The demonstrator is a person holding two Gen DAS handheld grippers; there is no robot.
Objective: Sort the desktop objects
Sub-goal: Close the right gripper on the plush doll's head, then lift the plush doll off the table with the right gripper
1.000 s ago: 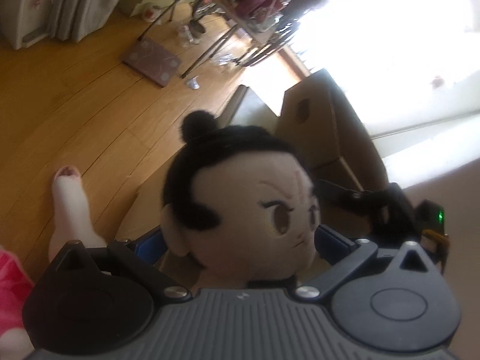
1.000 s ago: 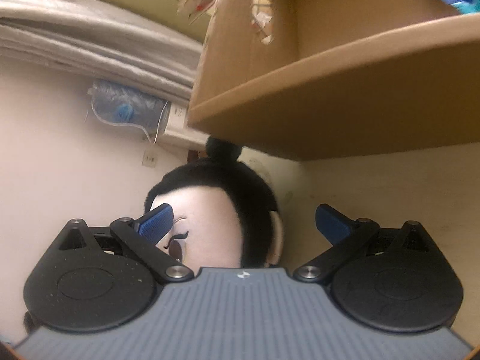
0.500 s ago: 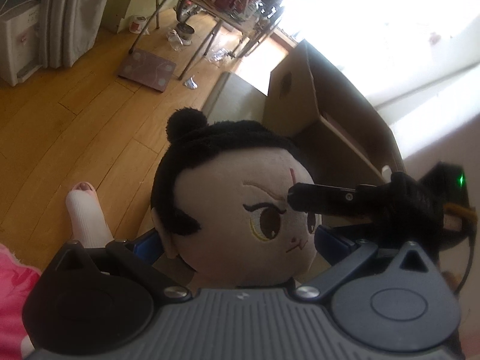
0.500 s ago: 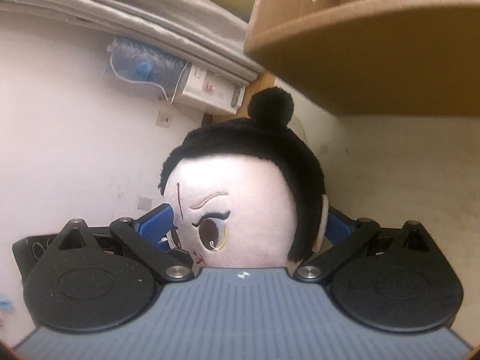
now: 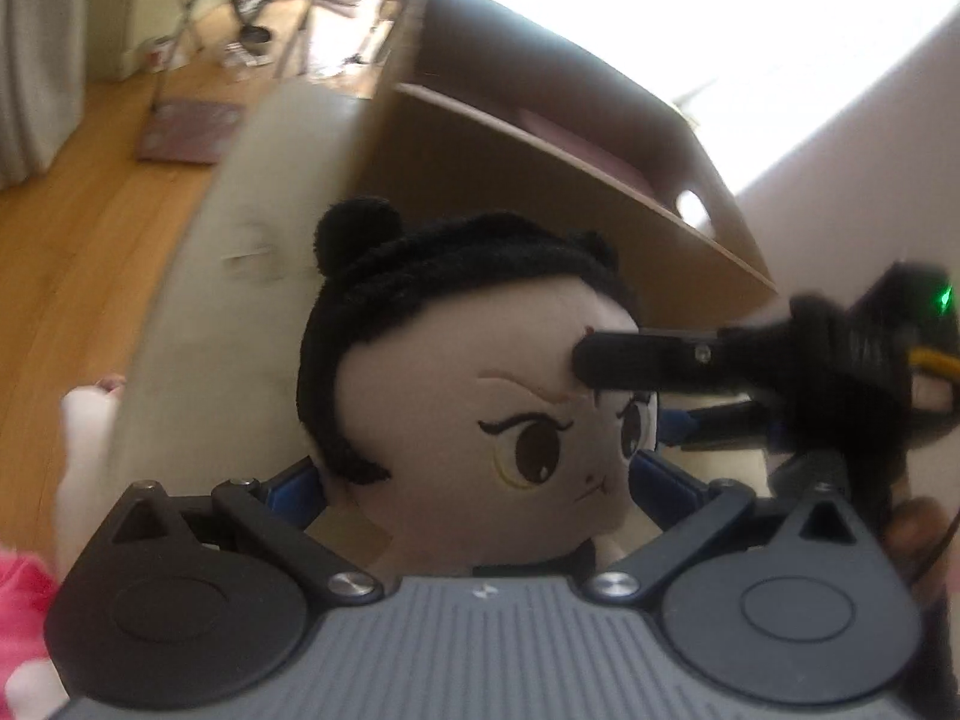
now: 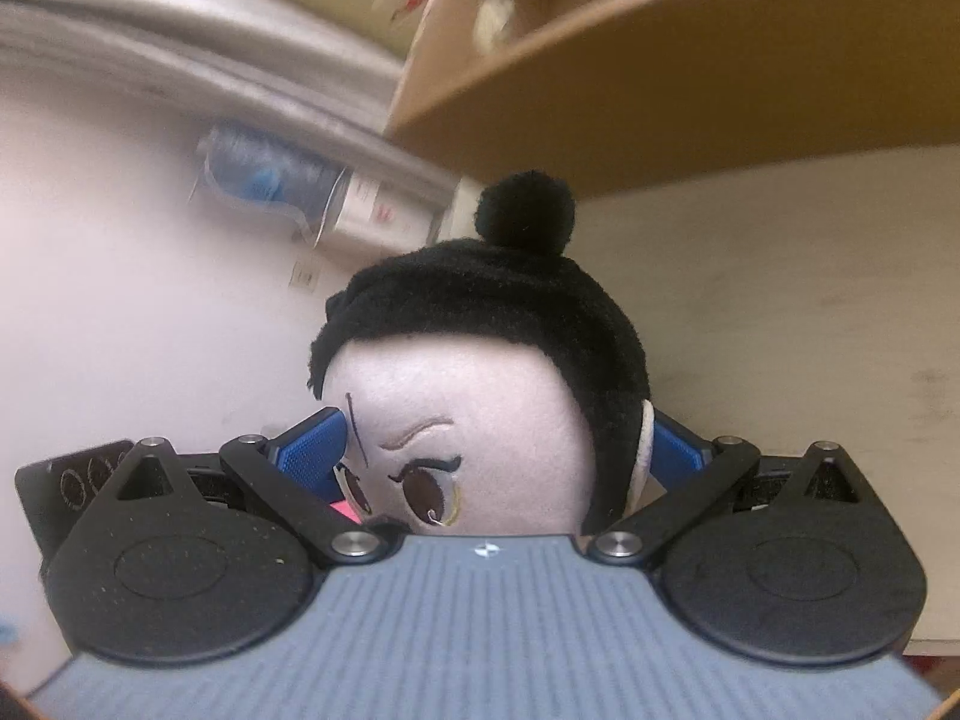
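Now: plush doll pinched by both grippers

Plush doll sits between the blue pads of the left gripper, jaws clamped on its head at the ears. Right gripper has its jaws closed on the same doll, one pad at the forehead, one at the ear. In the left view the right gripper enters from 3 o'clock, fingertip touching the doll's brow. Cardboard box open at 12 o'clock behind the doll; seen at 1 o'clock in the right view. Wooden floor at 9 o'clock.
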